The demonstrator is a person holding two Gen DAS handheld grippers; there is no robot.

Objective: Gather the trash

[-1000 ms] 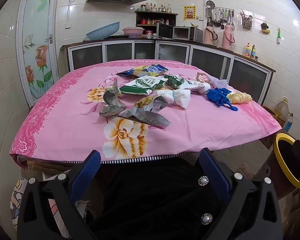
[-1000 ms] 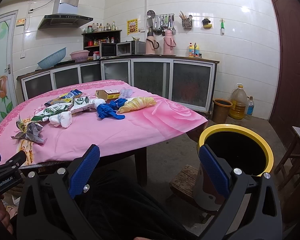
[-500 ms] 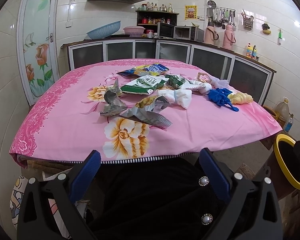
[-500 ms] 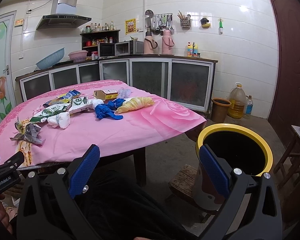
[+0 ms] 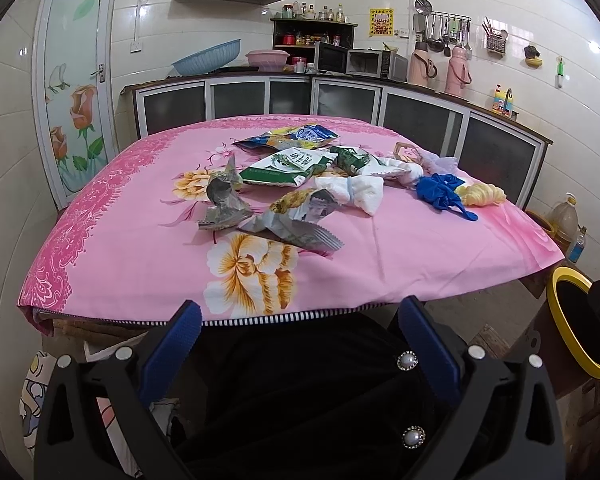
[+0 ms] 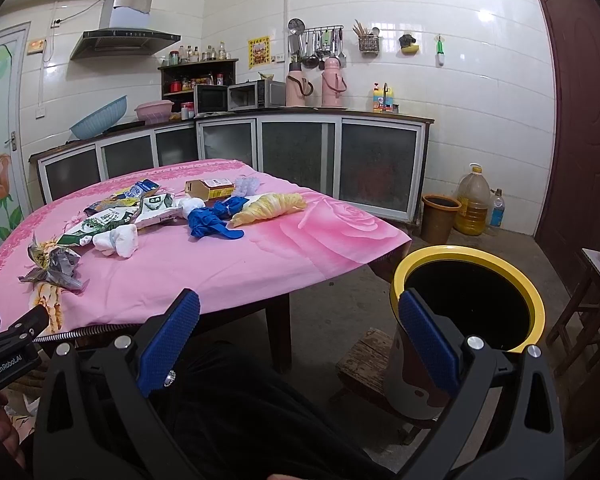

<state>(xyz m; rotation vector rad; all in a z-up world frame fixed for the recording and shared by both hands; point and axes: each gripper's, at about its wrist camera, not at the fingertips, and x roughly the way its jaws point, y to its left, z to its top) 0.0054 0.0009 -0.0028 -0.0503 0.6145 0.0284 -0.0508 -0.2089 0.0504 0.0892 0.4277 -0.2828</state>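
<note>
Nothing appears collected yet, as far as the pictures show: all the litter lies on the table, and what shows of the yellow-rimmed bin interior is dark, so whether it holds anything cannot be told.

Going left to right across the pink cloth: nearest the table's left edge and front, a crumpled grey wrapper stands up in a twisted peak. Just right of it a silver snack bag lies flat, its long axis running from the centre toward the front edge, serrated end pointing front-right. Behind these, toward the middle, a green-and-white packet lies roughly crosswise, with a blue-and-yellow packet further toward the far edge. Next comes a white wad, then a blue glove, its fingers trailing toward the right front. Closest to the right edge, a yellow twisted bag lies lengthwise along that edge (tapered end toward the front).

The left gripper hangs below the table's front edge, fingers spread apart and empty. The right gripper is likewise spread wide with nothing between its fingers, the bin just beside its right finger, off the table's right corner.
</note>
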